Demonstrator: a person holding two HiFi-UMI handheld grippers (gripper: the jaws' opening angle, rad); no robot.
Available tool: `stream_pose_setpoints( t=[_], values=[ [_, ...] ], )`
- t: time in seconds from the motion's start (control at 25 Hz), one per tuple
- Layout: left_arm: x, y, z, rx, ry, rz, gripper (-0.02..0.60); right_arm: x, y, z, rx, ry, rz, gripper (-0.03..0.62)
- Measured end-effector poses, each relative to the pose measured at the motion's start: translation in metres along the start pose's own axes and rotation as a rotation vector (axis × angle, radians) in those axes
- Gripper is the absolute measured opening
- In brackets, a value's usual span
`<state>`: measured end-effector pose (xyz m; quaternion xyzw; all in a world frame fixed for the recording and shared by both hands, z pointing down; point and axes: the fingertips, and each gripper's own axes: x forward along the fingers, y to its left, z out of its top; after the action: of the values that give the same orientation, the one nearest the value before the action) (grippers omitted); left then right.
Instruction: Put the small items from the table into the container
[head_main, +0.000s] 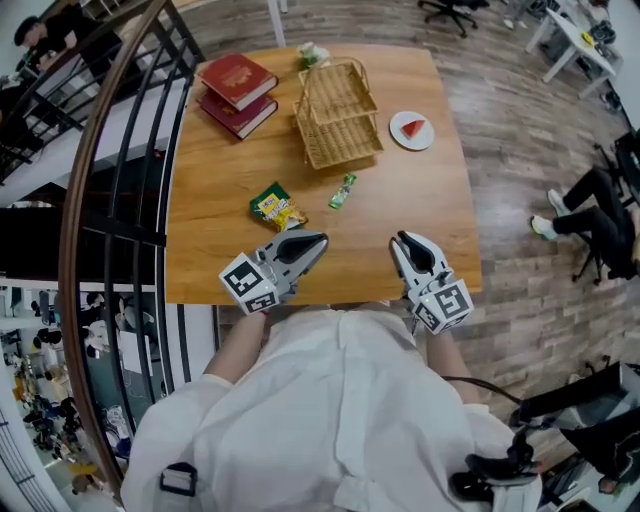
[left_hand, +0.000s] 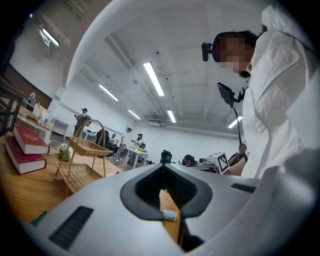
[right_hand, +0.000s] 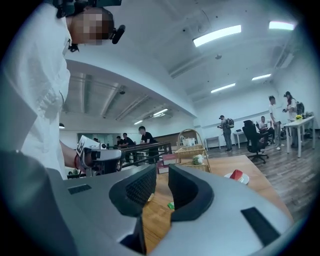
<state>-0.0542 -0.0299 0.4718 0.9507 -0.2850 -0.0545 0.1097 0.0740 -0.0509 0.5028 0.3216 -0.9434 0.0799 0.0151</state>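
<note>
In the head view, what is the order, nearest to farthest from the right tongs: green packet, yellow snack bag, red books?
1. Green packet, just ahead, centre.
2. Yellow snack bag, further left.
3. Red books, far left corner.

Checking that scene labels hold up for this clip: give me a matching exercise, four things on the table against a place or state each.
Things:
1 red books
2 wicker basket
3 white plate
4 snack packet

Places or states:
A holds a red slice
B stacked, far left corner of the table
C two tiers, far middle
D flat, nearest the person

Pairs: 1-B, 2-C, 3-A, 4-D
</note>
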Motion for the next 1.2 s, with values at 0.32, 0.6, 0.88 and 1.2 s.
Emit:
stream_pose_setpoints(
  t=[0.32,0.6,0.88,1.2],
  values=[
    [-0.021,0.010,-0.001,0.002,0.010,0.025,0.008,0.021,0.014,-0.010,-0.011,0.003,0.021,0.092],
    [-0.050,0.016,-0.001,-0.004,0.008,0.051,0.008,0.060,0.030,-0.030,-0.002,0.039,0.062,0.130],
    [-0.070,0.024,0.000,-0.013,0.006,0.086,0.008,0.106,0.030,-0.046,-0.014,0.103,0.113,0.160],
    [-0.095,0.025,0.006,-0.009,-0.010,0.128,0.008,0.158,0.058,-0.065,-0.037,0.159,0.204,0.188]
  ],
)
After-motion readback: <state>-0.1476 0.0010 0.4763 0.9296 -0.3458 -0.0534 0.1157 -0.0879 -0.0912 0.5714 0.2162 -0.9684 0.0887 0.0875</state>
